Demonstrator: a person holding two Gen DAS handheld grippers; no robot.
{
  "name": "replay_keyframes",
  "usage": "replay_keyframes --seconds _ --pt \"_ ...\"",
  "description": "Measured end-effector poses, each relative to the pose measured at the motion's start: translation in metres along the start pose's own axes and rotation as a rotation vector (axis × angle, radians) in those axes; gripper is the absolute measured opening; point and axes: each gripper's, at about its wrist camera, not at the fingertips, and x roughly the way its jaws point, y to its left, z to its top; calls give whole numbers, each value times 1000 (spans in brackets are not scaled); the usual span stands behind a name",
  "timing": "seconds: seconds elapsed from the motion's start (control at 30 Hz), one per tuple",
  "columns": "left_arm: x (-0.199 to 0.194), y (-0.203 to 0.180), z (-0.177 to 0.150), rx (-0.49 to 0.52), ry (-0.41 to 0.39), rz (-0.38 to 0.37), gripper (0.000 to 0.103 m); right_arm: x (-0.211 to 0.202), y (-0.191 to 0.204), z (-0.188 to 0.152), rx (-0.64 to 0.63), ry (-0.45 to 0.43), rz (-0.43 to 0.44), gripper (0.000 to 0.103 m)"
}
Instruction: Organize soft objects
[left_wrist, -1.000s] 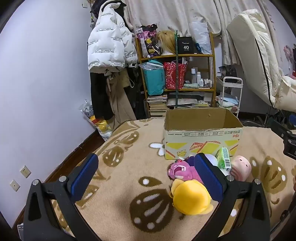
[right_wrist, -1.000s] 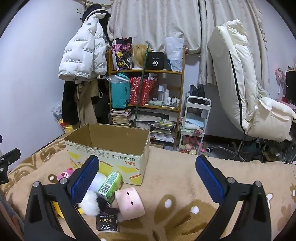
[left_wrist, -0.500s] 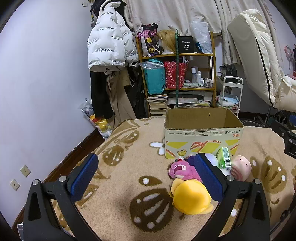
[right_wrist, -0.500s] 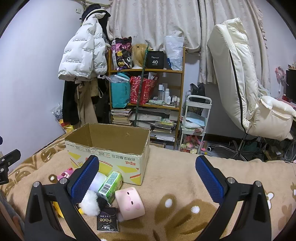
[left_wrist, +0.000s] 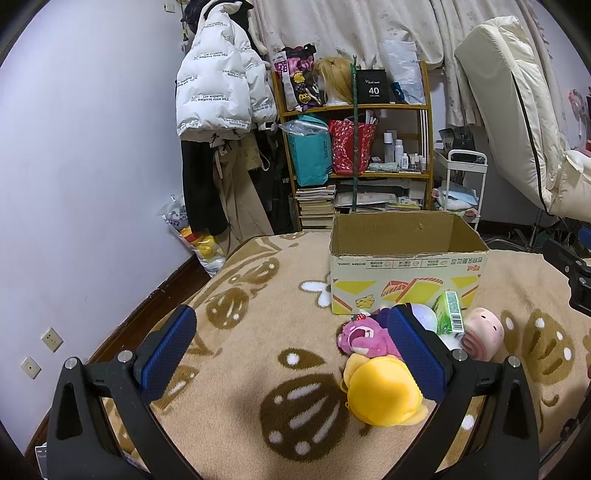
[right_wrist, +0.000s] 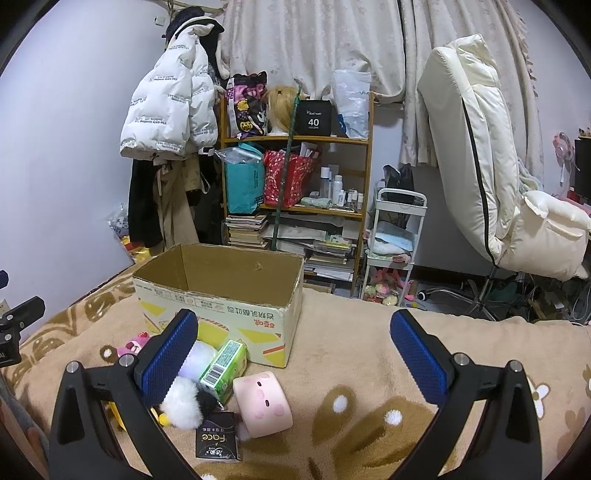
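A: Where do the toys lie from us?

B: On the blanket (left_wrist: 240, 332), near the cardboard box (left_wrist: 406, 266). Our left gripper (left_wrist: 291, 350) is wide open and empty; the yellow plush (left_wrist: 384, 391) sits beside its right finger.

A: And the right gripper (right_wrist: 295, 354)?

B: Wide open, empty. Only its view shows the pink cube toy (right_wrist: 262, 404) whole, lying lower left of it.

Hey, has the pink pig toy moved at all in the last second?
No. The pink pig toy sits in the same spot relative to the cardboard box corner and the black packet.
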Motion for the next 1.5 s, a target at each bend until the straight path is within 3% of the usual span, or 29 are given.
replay_keyframes --seconds 1.5 --pt "2 -1 -1 3 0 -4 102 3 -2 -1 10 0 2 103"
